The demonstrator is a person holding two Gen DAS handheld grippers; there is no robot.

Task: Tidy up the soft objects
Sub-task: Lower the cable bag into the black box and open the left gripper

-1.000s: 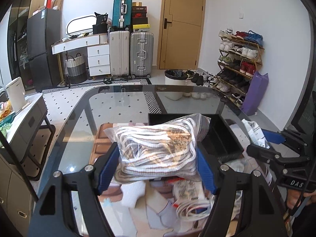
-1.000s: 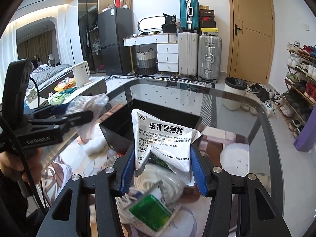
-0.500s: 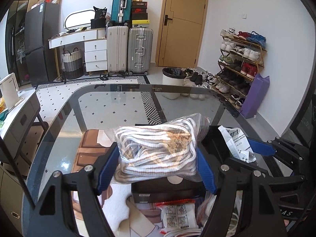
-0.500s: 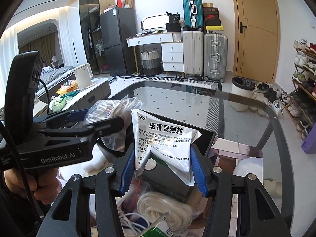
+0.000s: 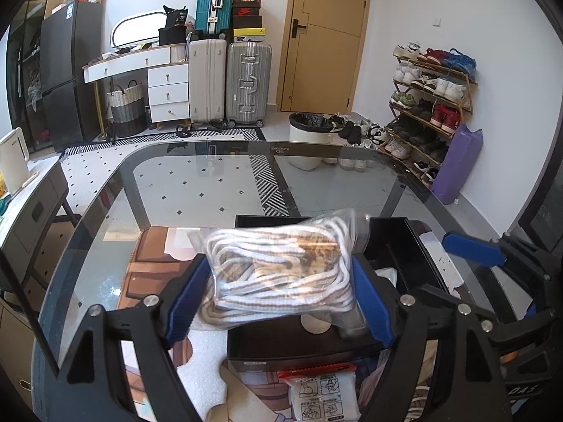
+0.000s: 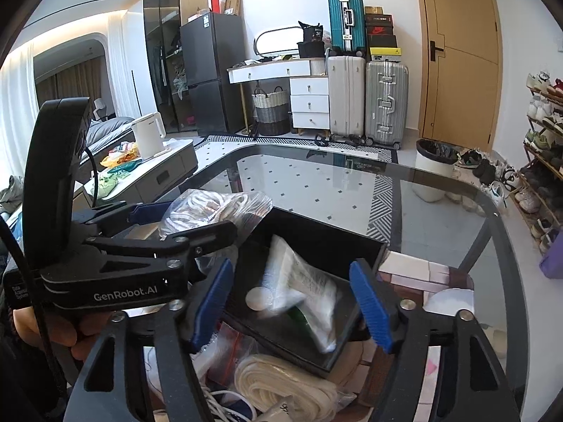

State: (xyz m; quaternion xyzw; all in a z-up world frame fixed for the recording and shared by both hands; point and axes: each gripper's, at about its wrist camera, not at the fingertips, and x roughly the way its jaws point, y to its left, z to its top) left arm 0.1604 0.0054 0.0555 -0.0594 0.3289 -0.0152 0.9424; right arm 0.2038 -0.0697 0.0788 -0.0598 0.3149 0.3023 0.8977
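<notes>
Released since half a second ago: white sachet [image 6: 302,281] gone from right gripper [image 6: 292,302], blue pads now spread wide with nothing between. Lies blurred inside black box [image 6: 366,246] directly beyond the fingers, tilted, long axis running from far left down toward near right, one end propped against the far wall. Rests beside a pale round disc [image 6: 258,298] on the box floor.

Left gripper [image 5: 278,297] clamped on clear bag of white rope [image 5: 281,270], pads pressing both short ends. Bag held level, long axis crosswise between the fingers, over the near left part of the same box [image 5: 404,242]. Seen from the right wrist, bag [image 6: 211,207] pokes past the left gripper's black fingers, above the box's left wall.

More packets and a coil of rope [image 6: 281,383] heaped on glass table [image 6: 457,218] in front of the box.
</notes>
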